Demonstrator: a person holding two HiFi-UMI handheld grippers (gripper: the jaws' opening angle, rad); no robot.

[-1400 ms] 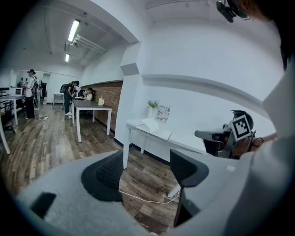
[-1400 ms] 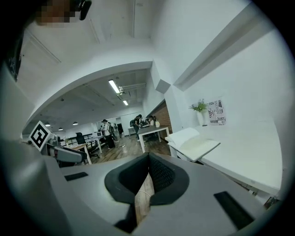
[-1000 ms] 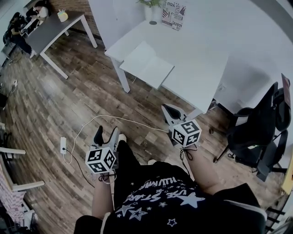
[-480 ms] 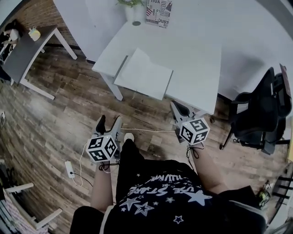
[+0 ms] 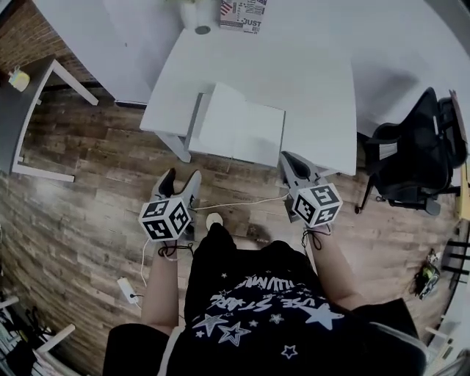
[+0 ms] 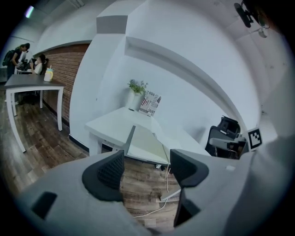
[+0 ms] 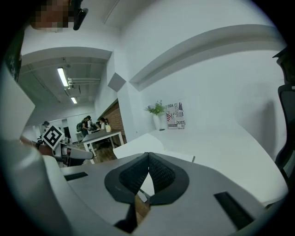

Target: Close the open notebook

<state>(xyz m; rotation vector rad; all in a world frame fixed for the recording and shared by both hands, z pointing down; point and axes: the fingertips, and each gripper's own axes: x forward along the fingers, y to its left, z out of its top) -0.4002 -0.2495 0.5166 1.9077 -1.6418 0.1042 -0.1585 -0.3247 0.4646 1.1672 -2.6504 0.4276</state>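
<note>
The open notebook (image 5: 239,132) lies with white pages up at the near edge of the white table (image 5: 308,88); a dark cover edge shows along its left side. Both grippers hang over the wooden floor, short of the table and touching nothing. My left gripper (image 5: 181,178) is open and empty, just below and left of the notebook. In the left gripper view its jaws (image 6: 147,169) stand wide apart with the notebook (image 6: 145,144) ahead between them. My right gripper (image 5: 288,158) is near the notebook's right corner. Its jaws (image 7: 148,173) are pressed together on nothing, and a white page (image 7: 138,144) rises just beyond.
At the table's far edge stand a potted plant (image 5: 192,11) and a printed card (image 5: 242,15). A black office chair (image 5: 415,158) is at the right and a grey table (image 5: 29,95) at the left. A white cable (image 5: 235,203) and power strip (image 5: 127,290) lie on the floor.
The person has stepped closer to the white table, so the table and notebook now sit just ahead of both grippers. Neither gripper has changed its state.
</note>
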